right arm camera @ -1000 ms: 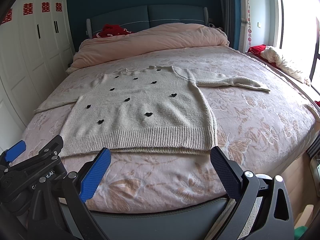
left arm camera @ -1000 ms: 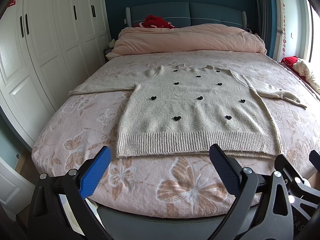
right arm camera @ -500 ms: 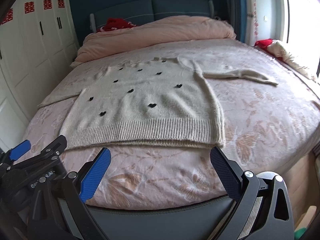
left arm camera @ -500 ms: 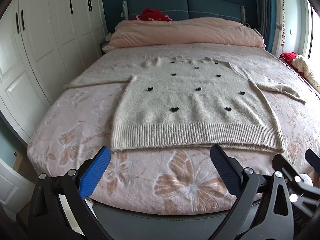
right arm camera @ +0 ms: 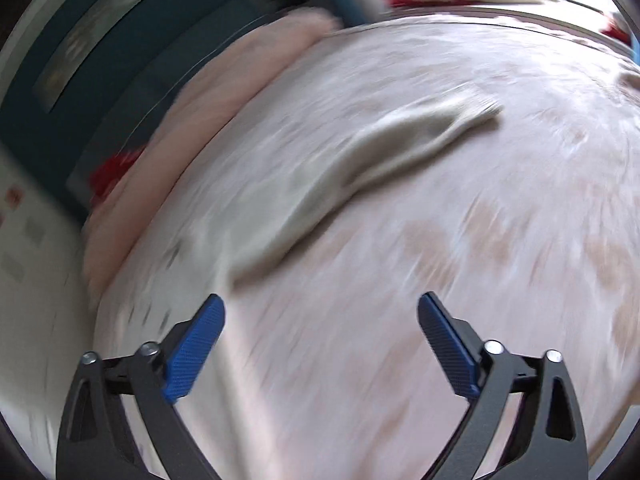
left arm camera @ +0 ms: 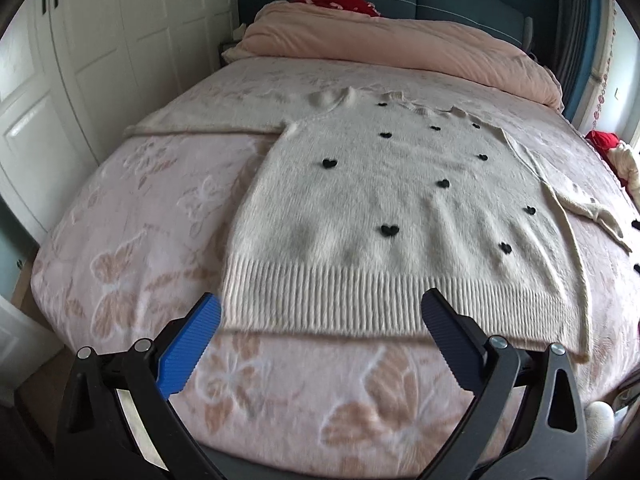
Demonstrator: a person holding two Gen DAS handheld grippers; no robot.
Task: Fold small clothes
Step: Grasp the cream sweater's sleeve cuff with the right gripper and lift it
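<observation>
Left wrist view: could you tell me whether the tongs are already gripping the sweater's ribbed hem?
No, the left tongs stand open over the sweater, pads apart, with nothing pinched between them.

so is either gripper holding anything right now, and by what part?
Nothing held. Left gripper is open just short of the sweater hem; right gripper is open above the bedspread.
</observation>
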